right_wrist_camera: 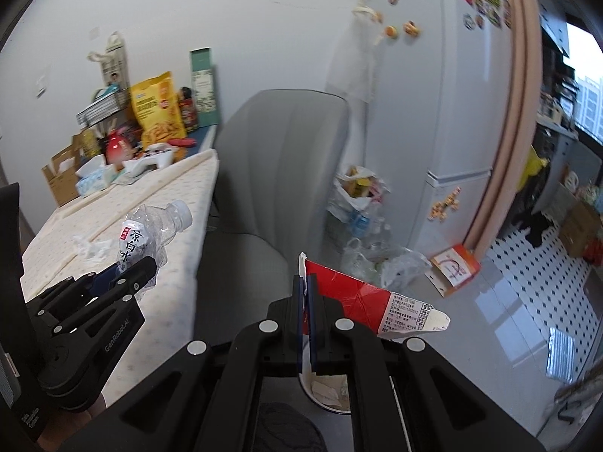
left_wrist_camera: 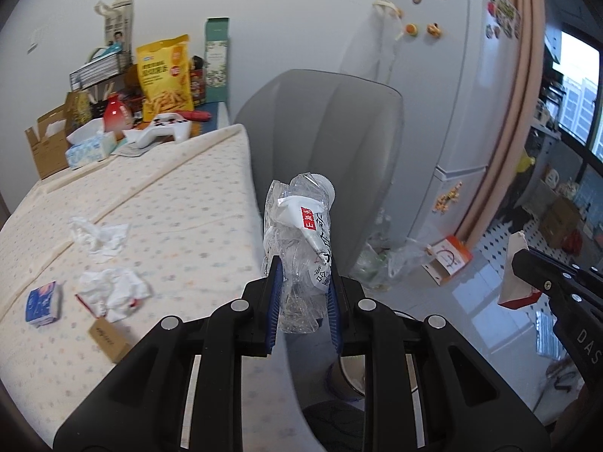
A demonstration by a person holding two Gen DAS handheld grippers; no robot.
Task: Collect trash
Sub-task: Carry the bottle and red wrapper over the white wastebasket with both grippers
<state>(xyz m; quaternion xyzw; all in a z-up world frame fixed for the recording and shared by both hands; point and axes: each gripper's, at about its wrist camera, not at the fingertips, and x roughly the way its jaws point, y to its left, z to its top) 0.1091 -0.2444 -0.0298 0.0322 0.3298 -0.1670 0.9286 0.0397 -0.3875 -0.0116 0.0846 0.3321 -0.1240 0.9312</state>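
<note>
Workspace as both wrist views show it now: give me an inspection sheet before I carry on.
Surface: table with dotted cloth.
Job's things: crushed bottle in left gripper; torn red carton in right gripper; crumpled tissues and tissue pack on the table.
Clutter: tissue box, snack bag, game controller at far end.
Grippers: both shut on their loads.
Cables: nothing seen.
Surroundings: grey chair, fridge, full trash bag, bin below.

I see a bright, daylit room; light enters through the window (left_wrist_camera: 578,86) at far right, which blows out white. Glare streaks the glossy floor (right_wrist_camera: 501,324). Fisheye bending curves the fridge (left_wrist_camera: 452,75), corners vignette black, and mild blur softens everything.
</note>
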